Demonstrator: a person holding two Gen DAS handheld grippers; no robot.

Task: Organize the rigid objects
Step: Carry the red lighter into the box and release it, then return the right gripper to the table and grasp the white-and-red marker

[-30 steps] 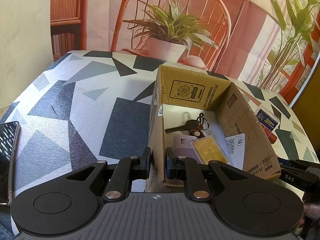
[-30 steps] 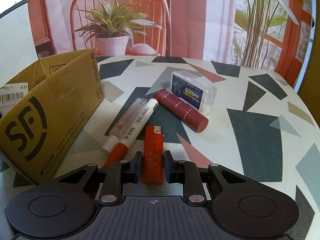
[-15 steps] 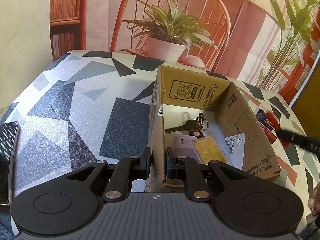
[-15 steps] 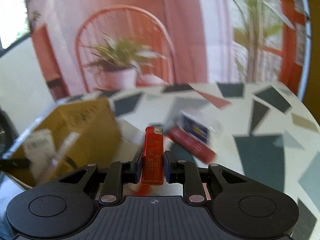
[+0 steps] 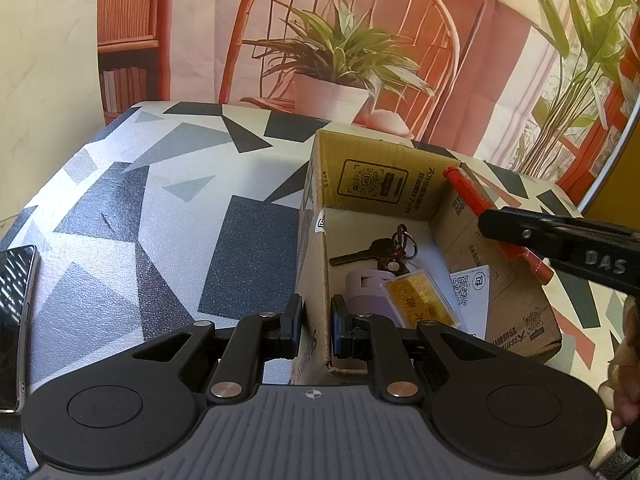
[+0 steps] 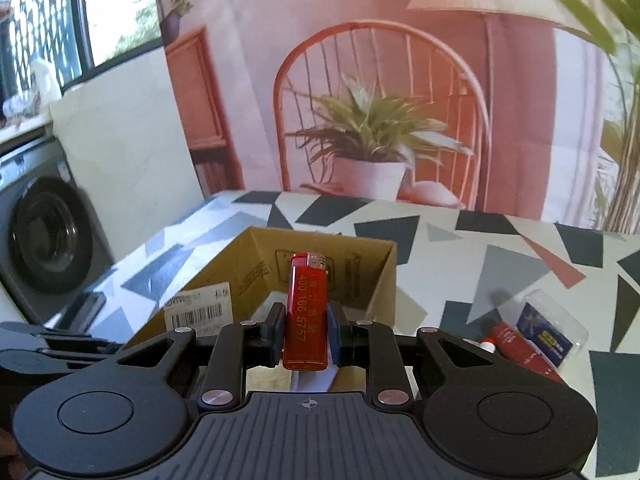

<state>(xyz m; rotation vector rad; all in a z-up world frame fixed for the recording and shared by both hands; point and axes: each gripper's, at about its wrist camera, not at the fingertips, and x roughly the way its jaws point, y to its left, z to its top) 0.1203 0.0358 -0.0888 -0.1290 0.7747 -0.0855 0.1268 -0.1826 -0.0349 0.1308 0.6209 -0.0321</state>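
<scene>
An open cardboard box (image 5: 372, 176) stands on the patterned table; it also shows in the right wrist view (image 6: 360, 264). Inside lie keys (image 5: 380, 250), a lilac case (image 5: 366, 286), a gold card (image 5: 420, 302) and a white QR card (image 5: 470, 286). My left gripper (image 5: 316, 326) is shut on the box's near wall. My right gripper (image 6: 306, 334) is shut on a red lighter (image 6: 306, 314) and holds it above the box's right side; the lighter also shows in the left wrist view (image 5: 474, 198).
A phone (image 5: 14, 320) lies at the table's left edge. To the right of the box lie a dark red tube (image 6: 516, 348) and a clear plastic case (image 6: 548, 336). A washing machine (image 6: 44, 236) stands left of the table. A printed backdrop hangs behind.
My right gripper has lifted the red lighter off the table and carried it left, over the box. My left gripper has stayed on the box wall.
</scene>
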